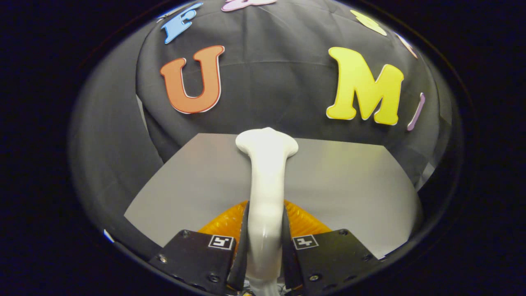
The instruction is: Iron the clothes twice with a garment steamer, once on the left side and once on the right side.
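Between the two fingers of our gripper (pixel 265 242) we are holding the white garment steamer (pixel 266 181); both fingers are pressing on its slim handle from the left and the right, so the tool is clamped on it. We are seeing the handle running straight away from us, rising from the near side and widening at the far end into a flat, rounded head (pixel 267 142). That head is sitting over the far part of the grey table (pixel 353 181), just short of its far edge.

Under the handle, just ahead of the fingers, we are seeing an orange, ribbed, translucent part (pixel 306 220) spreading out to the left and the right of the handle; we cannot tell whether it is the steamer's water tank or a separate piece, and we cannot tell what it is holding.

We are looking at a plain grey tabletop lying bare to the left and to the right of the steamer, with open room on both sides. Its far edge is meeting the black cloth wall (pixel 279 90), which is hanging in soft folds right behind the steamer head. On the left the table edge is running near to far at a slant, and dark cloth is draping beside it. On the right the table is curving round to its near corner, with black cloth beyond it as well.
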Demonstrator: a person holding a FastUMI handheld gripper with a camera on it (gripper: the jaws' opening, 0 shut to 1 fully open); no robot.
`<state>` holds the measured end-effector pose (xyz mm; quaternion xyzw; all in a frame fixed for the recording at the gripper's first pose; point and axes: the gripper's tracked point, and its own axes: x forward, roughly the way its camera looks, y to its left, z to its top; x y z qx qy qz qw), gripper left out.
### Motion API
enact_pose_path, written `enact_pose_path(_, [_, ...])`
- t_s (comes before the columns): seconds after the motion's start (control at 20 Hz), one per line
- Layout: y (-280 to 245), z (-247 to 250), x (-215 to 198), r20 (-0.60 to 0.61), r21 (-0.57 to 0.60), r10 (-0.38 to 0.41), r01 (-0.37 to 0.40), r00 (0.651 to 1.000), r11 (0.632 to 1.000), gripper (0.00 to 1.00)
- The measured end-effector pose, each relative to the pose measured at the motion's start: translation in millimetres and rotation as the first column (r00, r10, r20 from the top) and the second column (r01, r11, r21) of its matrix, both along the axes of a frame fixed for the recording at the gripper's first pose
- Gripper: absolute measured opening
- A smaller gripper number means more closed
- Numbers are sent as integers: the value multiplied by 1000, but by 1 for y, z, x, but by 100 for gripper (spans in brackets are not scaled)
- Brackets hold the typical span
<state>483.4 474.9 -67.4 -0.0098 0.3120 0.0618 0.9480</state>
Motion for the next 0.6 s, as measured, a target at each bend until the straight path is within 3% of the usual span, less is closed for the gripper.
enact_pose_path(0.2, [3,11,-10,0,20,45,-45,999,999,36])
enact_pose_path(0.6, [-44,97,-65,203,71,63,-79,977,994,36])
